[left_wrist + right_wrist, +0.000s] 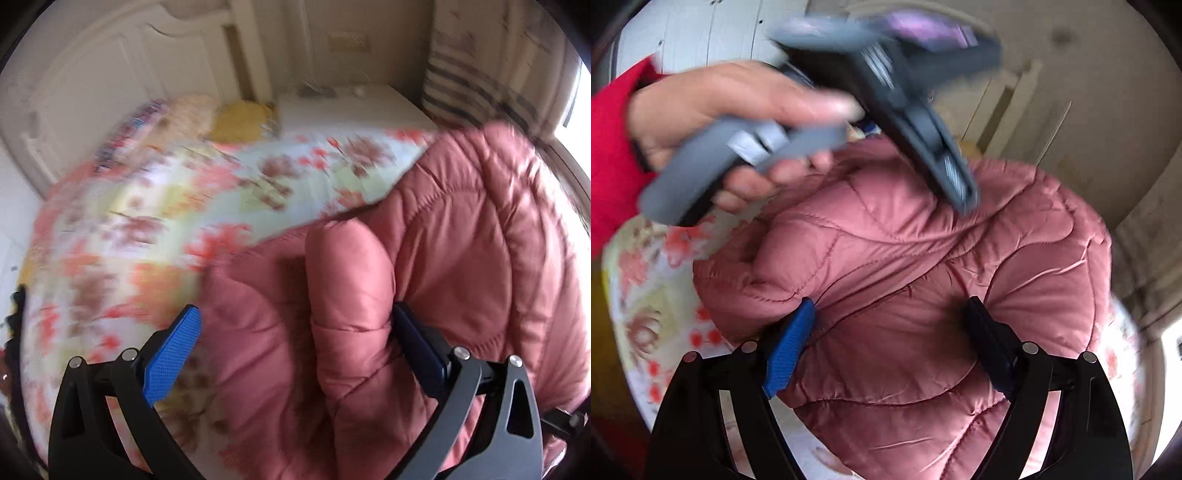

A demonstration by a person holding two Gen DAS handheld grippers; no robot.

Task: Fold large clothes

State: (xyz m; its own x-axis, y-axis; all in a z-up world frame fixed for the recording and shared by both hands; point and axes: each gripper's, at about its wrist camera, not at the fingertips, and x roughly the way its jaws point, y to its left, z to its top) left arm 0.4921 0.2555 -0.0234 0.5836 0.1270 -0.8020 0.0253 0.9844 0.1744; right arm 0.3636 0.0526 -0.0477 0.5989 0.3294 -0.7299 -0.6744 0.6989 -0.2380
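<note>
A pink quilted puffer jacket lies bunched on a floral bedsheet. My left gripper is open, its blue fingers wide apart on either side of a thick fold of the jacket, not clamping it. In the right wrist view the jacket fills the middle, and my right gripper is open with its fingers spread over the fabric. The left gripper also shows in the right wrist view, held by a hand in a red sleeve above the jacket, blurred by motion.
A white headboard stands behind the bed, with a yellow cloth and a pale pillow beside it. A striped curtain hangs at the right by a bright window. A white nightstand sits beyond the bed.
</note>
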